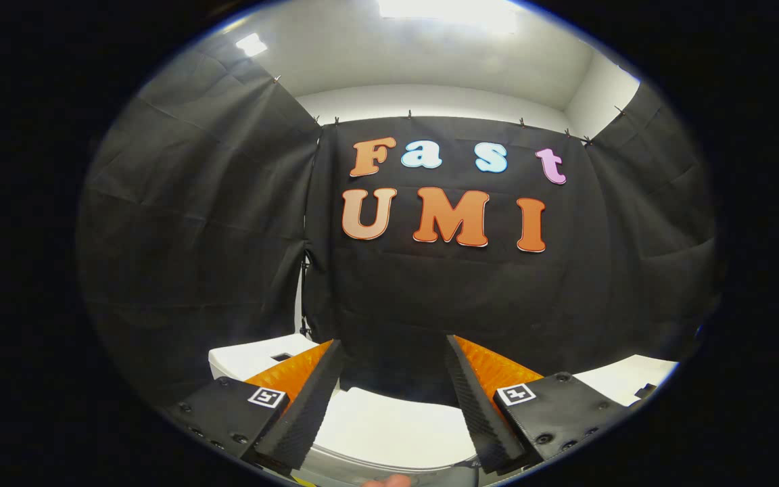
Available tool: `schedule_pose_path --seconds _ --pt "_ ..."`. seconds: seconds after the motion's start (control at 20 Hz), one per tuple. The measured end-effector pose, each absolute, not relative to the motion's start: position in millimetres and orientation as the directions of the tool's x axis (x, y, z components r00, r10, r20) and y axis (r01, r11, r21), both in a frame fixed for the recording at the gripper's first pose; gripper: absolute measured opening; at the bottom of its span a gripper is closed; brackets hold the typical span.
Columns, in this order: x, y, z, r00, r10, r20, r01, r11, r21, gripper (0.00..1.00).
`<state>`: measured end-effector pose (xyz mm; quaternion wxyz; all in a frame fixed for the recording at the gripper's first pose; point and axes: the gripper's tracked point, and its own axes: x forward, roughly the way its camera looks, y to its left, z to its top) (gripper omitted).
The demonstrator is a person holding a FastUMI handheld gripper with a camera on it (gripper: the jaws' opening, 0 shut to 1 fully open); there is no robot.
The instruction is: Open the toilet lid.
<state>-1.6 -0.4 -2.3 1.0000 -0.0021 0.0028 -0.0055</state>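
Gripper (395, 368) open above the closed toilet lid (389, 426) — nothing between its fingers.

We judged the risk to be a shallow catch: fingers (308, 399) sliding off the smooth white lid's edge — letting it drop back.

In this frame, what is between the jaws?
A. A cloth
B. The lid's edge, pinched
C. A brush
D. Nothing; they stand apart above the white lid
D: the gripper is open, both fingers spread wide with bare gap between them, and the white toilet lid lies below and just ahead, not touched by either.
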Motion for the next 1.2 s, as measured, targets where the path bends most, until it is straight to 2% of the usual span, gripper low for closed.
schedule_pose_path --seconds 0.35,0.55,0.9,1.2 --pt "-3 -13 0 0.998 -0.065 0.013 0.065 0.998 -0.004 0.98" --pt "8 -18 -11 0.999 -0.043 0.007 0.042 0.997 0.062 0.98" --pt "24 -102 -81 0.978 -0.175 -0.113 0.202 0.926 0.319 0.99" --pt "7 -189 -163 0.919 -0.313 -0.241 0.393 0.781 0.485 0.99"
